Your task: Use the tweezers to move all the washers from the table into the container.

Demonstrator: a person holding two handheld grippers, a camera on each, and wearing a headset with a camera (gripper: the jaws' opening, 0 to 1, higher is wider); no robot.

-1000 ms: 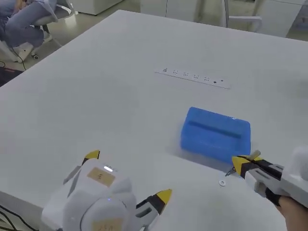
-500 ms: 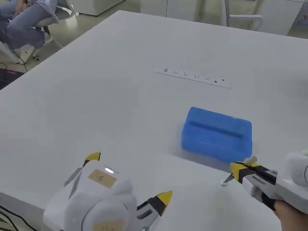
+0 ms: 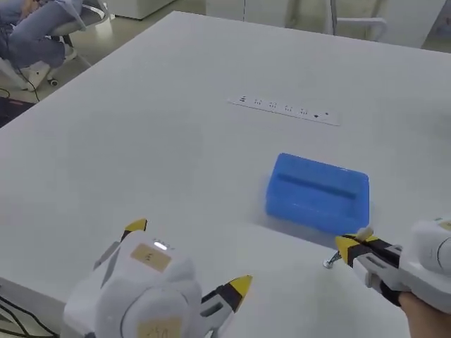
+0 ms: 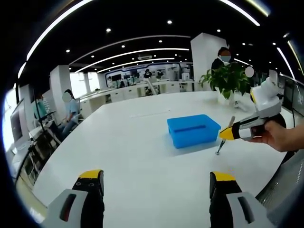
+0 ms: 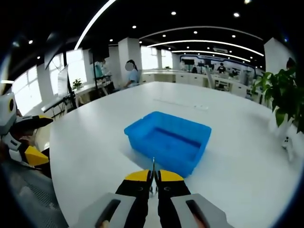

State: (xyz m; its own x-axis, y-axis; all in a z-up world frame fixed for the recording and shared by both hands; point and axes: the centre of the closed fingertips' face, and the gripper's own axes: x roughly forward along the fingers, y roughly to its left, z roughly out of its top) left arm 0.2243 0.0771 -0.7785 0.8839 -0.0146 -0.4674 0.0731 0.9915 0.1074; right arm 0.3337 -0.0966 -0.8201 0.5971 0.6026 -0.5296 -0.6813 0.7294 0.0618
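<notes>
A blue open container (image 3: 318,190) (image 4: 193,129) (image 5: 167,137) sits on the white table (image 3: 176,155). My right gripper (image 3: 350,243) (image 5: 153,176) (image 4: 228,134) is shut on thin metal tweezers (image 3: 333,258) (image 5: 153,165) (image 4: 220,145), just in front of the container's near right corner. The tweezer tips touch the table at a small washer (image 3: 326,265); whether they grip it I cannot tell. My left gripper (image 3: 187,255) (image 4: 156,176) stands open at the near left with nothing between its jaws.
A flat white power strip (image 3: 285,110) (image 5: 180,104) lies beyond the container. A potted plant (image 4: 228,80) (image 5: 283,95) stands at the table's far side. The table's left edge (image 3: 63,91) runs diagonally, with a seated person (image 3: 32,32) past it.
My right gripper has come down and back a little, bringing the tweezer tips onto the washer that lay just ahead of them. The left gripper has stayed put.
</notes>
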